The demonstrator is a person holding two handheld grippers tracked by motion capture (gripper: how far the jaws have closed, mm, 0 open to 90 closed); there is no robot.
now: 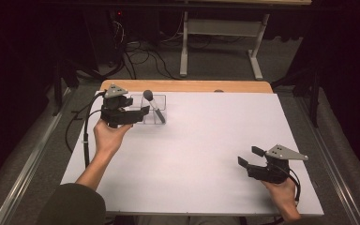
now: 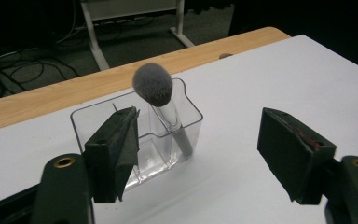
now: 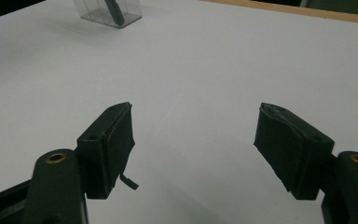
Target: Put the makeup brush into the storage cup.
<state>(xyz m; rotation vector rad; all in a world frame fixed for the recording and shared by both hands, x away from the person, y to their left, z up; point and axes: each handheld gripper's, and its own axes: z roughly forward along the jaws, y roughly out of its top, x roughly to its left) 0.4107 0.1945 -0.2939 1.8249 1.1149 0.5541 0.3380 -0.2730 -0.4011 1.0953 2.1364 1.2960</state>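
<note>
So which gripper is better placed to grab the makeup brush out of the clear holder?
Left. The left gripper is open right beside the clear holder, where the makeup brush leans. The right gripper is open too, but sits far off near the table's front right corner.

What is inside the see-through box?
A makeup brush leans in the clear box, fluffy grey head sticking out above the rim. The left gripper is open nearby. One jaw covers part of the box's other compartment.
</note>
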